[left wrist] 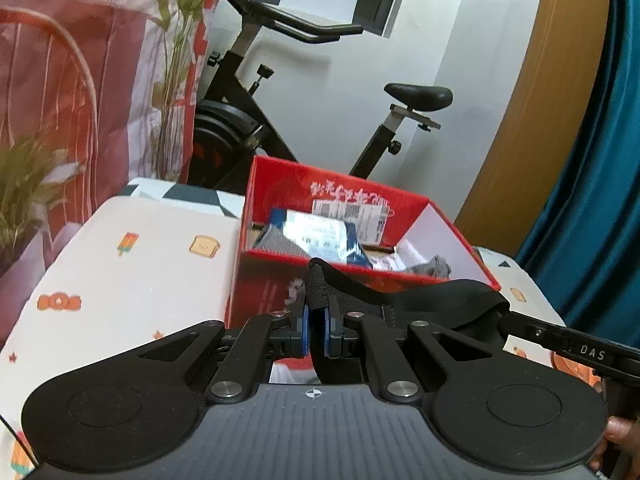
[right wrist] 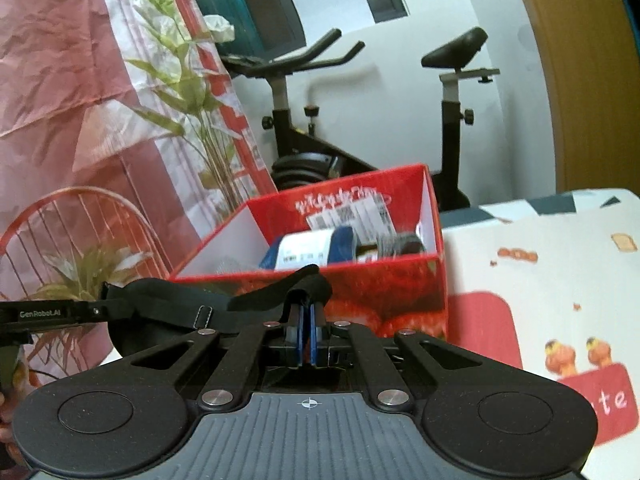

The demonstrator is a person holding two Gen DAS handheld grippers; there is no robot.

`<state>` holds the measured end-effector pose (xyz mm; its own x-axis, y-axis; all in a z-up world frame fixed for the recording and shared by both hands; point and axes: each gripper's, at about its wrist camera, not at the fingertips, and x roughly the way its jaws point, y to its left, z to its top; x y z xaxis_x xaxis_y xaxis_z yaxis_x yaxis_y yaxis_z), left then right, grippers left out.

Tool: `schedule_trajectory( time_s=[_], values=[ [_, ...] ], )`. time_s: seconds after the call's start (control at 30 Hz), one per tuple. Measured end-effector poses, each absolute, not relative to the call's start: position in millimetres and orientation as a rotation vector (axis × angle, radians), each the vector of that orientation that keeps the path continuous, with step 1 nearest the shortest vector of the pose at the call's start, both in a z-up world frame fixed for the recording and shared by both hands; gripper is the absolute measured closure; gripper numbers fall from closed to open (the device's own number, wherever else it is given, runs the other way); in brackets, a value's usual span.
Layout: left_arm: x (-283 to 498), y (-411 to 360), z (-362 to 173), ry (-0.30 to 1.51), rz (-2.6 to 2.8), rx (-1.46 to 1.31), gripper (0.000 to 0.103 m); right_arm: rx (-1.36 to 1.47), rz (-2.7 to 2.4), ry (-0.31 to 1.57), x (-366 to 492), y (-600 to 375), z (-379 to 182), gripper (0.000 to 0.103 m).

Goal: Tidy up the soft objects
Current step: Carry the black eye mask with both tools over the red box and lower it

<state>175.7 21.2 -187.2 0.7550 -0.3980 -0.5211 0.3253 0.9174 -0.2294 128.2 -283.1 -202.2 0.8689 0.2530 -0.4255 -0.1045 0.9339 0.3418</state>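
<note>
A black fabric sleep mask with an elastic strap (left wrist: pixel 432 300) hangs stretched between both grippers, just in front of an open red box (left wrist: pixel 256 280). My left gripper (left wrist: pixel 318 320) is shut on the strap end. My right gripper (right wrist: pixel 306 320) is shut on the other end of the mask (right wrist: pixel 168 308). The red box (right wrist: pixel 360 292) holds a blue and white packet (left wrist: pixel 316 236), a grey soft item (left wrist: pixel 434 268) and a dark round item (right wrist: pixel 404 244). Each gripper shows at the edge of the other's view.
The box stands on a table with a white cartoon-print cloth (left wrist: pixel 132 264). Behind it are an exercise bike (left wrist: pixel 256 120), an artificial plant (right wrist: pixel 192 120), a pink curtain (right wrist: pixel 60 80) and a teal curtain (left wrist: pixel 600 200). A red wire chair back (right wrist: pixel 80 232) is at left.
</note>
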Motion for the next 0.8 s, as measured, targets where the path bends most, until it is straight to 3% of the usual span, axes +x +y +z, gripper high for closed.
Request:
schedule_trajectory(
  time_s=[0.8],
  values=[
    [230.4,9.9,-133.5,0.487,-0.422,-0.106,0.095,0.218,0.211,0.431,204.1,-279.3,-133.1,0.1]
  ],
)
